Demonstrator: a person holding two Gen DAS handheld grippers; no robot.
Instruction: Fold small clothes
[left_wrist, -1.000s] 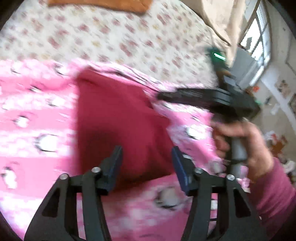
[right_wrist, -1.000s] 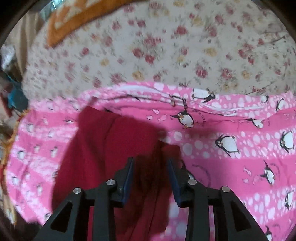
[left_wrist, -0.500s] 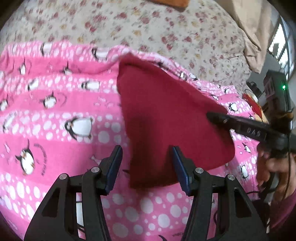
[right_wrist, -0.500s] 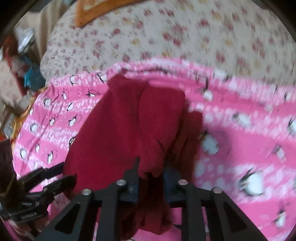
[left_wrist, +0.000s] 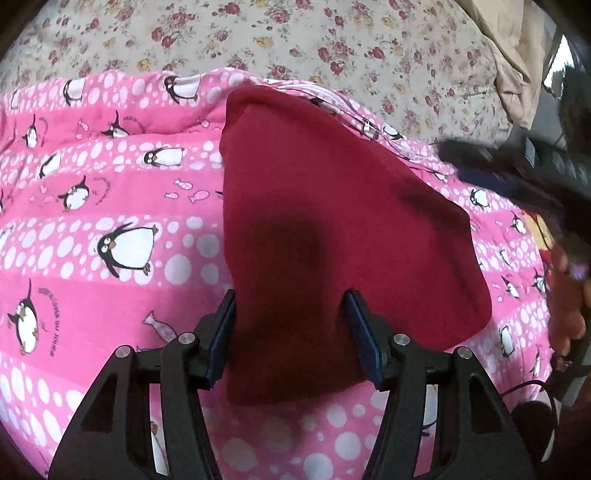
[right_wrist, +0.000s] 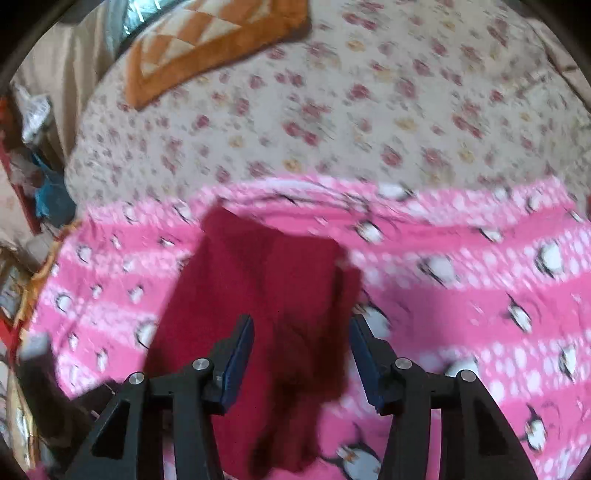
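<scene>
A small dark red garment (left_wrist: 332, 229) lies folded on a pink penguin-print blanket (left_wrist: 110, 192). My left gripper (left_wrist: 290, 328) is open and hovers just above the garment's near edge, touching nothing. In the right wrist view the same red garment (right_wrist: 266, 295) lies flat with a crumpled lower part. My right gripper (right_wrist: 301, 354) is open above it and holds nothing. The right gripper also shows blurred at the right edge of the left wrist view (left_wrist: 517, 166).
The blanket lies on a floral bedsheet (right_wrist: 332, 110). An orange patterned cushion (right_wrist: 207, 44) sits at the far side of the bed. Beige fabric (left_wrist: 513, 55) hangs at the far right. Clutter stands beside the bed on the left (right_wrist: 33, 184).
My right gripper was shut on the red garment half a second ago; now it is open and has drawn back. The garment lies flat. My left gripper stayed open and moved closer over it.
</scene>
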